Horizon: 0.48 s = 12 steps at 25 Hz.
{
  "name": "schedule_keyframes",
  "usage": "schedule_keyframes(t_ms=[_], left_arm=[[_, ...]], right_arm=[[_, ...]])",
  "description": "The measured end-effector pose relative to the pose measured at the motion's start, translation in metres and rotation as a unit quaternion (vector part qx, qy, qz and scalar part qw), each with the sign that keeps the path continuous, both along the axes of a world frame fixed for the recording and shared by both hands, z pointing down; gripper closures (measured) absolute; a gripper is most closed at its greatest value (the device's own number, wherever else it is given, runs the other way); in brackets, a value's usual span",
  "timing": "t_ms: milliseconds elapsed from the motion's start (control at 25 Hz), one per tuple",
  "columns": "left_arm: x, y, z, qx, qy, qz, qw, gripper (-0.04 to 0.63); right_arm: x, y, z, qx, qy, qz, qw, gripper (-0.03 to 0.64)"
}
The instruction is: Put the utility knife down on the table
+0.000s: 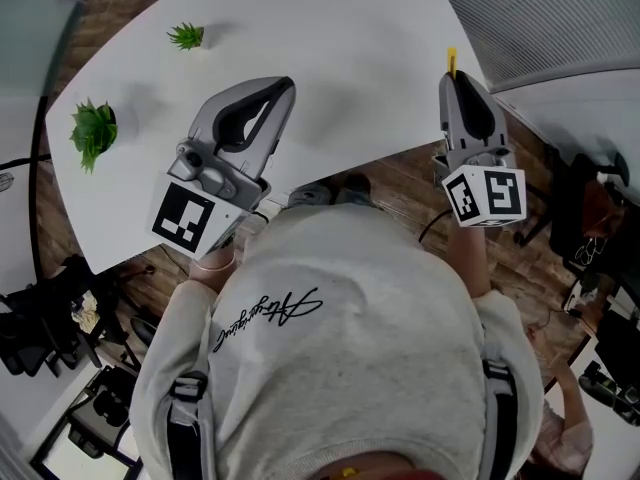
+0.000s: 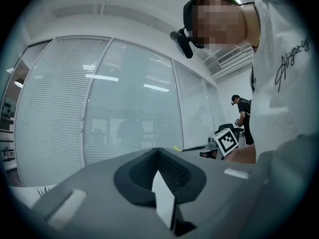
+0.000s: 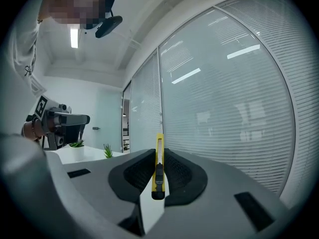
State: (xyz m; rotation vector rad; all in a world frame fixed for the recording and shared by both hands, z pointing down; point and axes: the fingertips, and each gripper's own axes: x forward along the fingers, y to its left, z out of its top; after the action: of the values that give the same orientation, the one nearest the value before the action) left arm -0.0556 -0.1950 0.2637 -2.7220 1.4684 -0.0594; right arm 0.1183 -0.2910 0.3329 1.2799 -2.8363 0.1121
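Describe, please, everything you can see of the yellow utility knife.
The utility knife is a slim yellow, plastic-looking body with a black slider. It stands on edge, clamped between the right gripper's jaws, pointing forward, its front end protruding past them. No blade is discernible. Nothing else touches it; it is not on the table.

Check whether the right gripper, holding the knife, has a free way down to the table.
Probably yes. The right gripper, shut on the knife, hangs over a bare part of the table near its edge; the plants and the left gripper are off to its left.
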Motion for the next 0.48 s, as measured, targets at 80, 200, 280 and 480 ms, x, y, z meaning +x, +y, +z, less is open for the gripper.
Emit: schedule_keyframes(t_ms=[80, 200, 280, 480], left_arm=[[-0.001, 0.000, 0.000, -0.001, 0.000, -0.002, 1.0000, 0.606], [-0.003, 0.001, -0.001, 0.000, -0.001, -0.005, 1.0000, 0.606], [-0.004, 0.001, -0.001, 0.001, -0.001, -0.006, 1.0000, 0.606], [-0.006, 0.001, -0.001, 0.000, -0.001, -0.010, 0.9999, 0.606]], right_arm=[[-0.001, -0.002, 0.005, -0.005, 0.006, -0.001, 1.000, 0.563], [-0.004, -0.004, 0.011, -0.011, 0.015, -0.003, 1.000, 0.563], [-0.006, -0.005, 0.016, -0.017, 0.019, -0.004, 1.000, 0.563], [-0.009, -0.008, 0.026, -0.031, 0.029, -0.007, 0.999, 0.563]])
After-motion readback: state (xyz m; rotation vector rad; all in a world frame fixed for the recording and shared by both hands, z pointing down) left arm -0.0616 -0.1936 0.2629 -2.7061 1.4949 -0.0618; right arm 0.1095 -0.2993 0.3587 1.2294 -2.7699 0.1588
